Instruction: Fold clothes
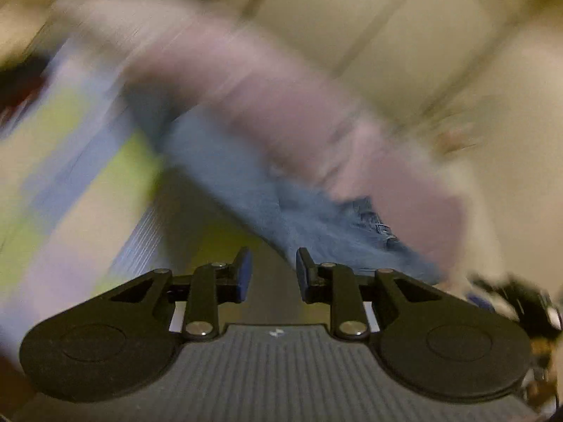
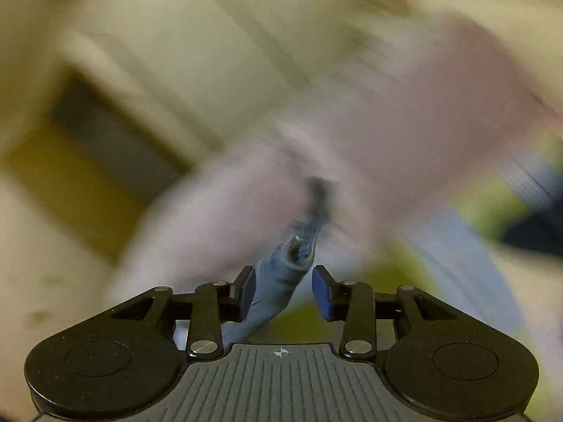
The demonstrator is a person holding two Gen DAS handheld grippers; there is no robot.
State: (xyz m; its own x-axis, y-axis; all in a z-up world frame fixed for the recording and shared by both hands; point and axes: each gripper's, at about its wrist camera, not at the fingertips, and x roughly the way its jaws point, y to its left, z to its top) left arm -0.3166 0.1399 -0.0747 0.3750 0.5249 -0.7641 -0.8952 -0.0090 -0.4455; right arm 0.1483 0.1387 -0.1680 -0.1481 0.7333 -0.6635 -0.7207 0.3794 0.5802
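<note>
Both views are heavily blurred. The left gripper (image 1: 273, 270) has its jaws parted with nothing between them; just beyond and to the right lies the blue denim garment (image 1: 281, 204). The right gripper (image 2: 283, 290) also has its jaws apart, a fold of the blue denim garment (image 2: 278, 281) hanging between them against the left pad. Farther off, a pale pink cloth (image 1: 288, 112) crosses over the denim, above a green, blue and cream patterned surface (image 1: 91, 161).
</note>
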